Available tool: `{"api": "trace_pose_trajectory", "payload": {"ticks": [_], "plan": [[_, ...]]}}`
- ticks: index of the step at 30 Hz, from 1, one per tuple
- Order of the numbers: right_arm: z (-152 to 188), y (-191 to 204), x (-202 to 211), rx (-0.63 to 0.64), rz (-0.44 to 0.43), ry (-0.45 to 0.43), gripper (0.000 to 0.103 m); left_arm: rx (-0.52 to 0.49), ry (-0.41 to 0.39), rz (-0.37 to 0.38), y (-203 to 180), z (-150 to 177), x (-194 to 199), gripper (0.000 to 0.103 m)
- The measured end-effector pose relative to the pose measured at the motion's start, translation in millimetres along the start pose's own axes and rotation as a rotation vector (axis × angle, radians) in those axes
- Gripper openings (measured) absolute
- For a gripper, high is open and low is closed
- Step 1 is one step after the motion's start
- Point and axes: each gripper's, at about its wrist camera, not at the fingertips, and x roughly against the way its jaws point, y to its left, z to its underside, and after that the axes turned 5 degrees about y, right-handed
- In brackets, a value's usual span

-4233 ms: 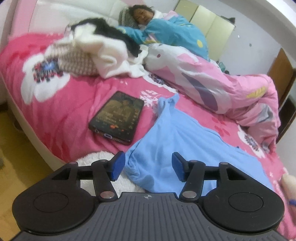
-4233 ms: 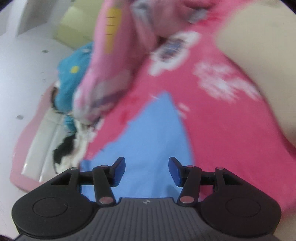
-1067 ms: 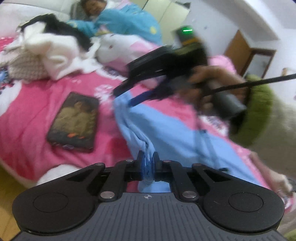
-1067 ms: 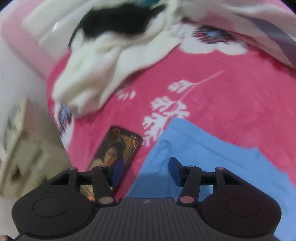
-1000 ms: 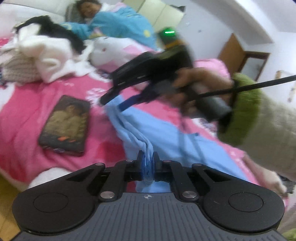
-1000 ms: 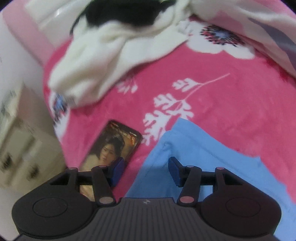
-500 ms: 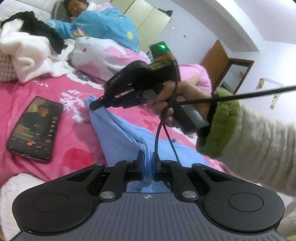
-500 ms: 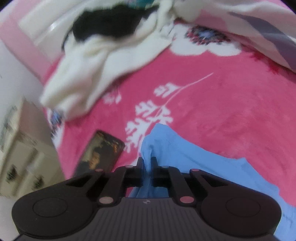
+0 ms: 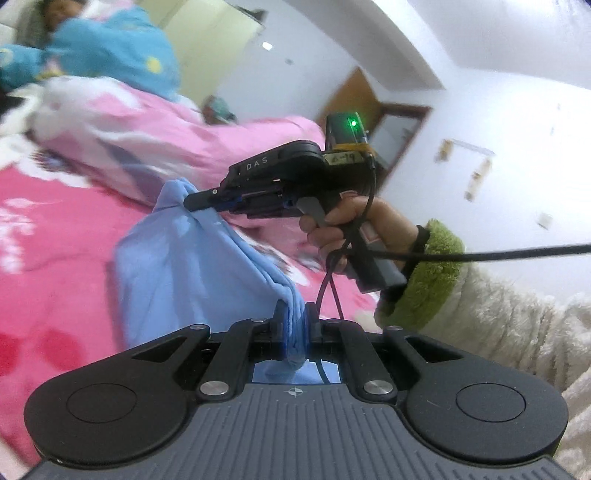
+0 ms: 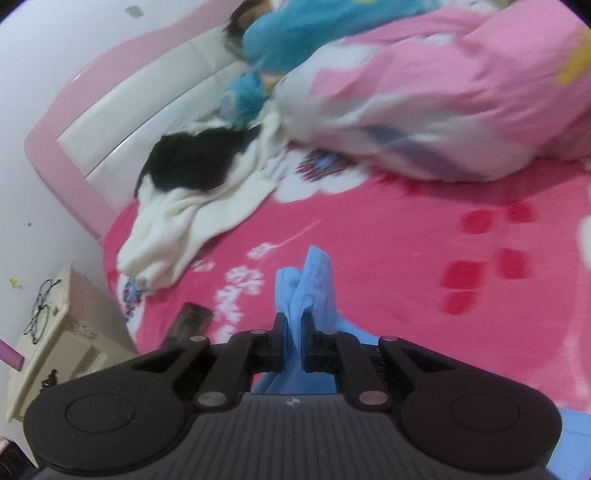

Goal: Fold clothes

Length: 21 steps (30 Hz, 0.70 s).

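A light blue garment [image 9: 192, 266] hangs lifted above the pink flowered bed cover [image 9: 48, 258], stretched between both grippers. My left gripper [image 9: 294, 317] is shut on one bunched corner of it. In the left wrist view the right gripper [image 9: 192, 201], held by a hand in a green-cuffed fleece sleeve [image 9: 436, 273], pinches the other corner higher up. In the right wrist view my right gripper [image 10: 293, 325] is shut on the blue garment [image 10: 310, 284], whose tip sticks up past the fingers.
A person in blue [image 10: 314, 26] lies at the head of the bed under a pink quilt [image 10: 443, 96]. A white and black clothes heap [image 10: 192, 184] lies near the headboard. A phone [image 10: 190, 321] rests on the cover, and a cream nightstand [image 10: 55, 332] stands beside the bed.
The right gripper closed on the garment's far corner and lifted it. Both grippers rose and swung, raising the blue cloth off the bed. The left grip stayed shut throughout.
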Motion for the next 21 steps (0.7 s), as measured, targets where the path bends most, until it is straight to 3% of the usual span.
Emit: {"api": "trace_pose_trajectory", "payload": {"ticks": [8, 14, 21], "plan": [[53.8, -99.3, 49.6, -0.132, 0.103, -0.036, 0.007, -0.008, 0.19, 0.133, -29.7, 14.1, -91.7, 0.006], [85.5, -157.8, 58.6, -0.225, 0.088, -0.061, 0.007, -0.032, 0.294, 0.135, -43.6, 26.5, -139.3, 0.006], [109.2, -189.8, 63.5, -0.255, 0.08, -0.055, 0.007, -0.055, 0.37, 0.143, -61.7, 29.9, -160.0, 0.006]]}}
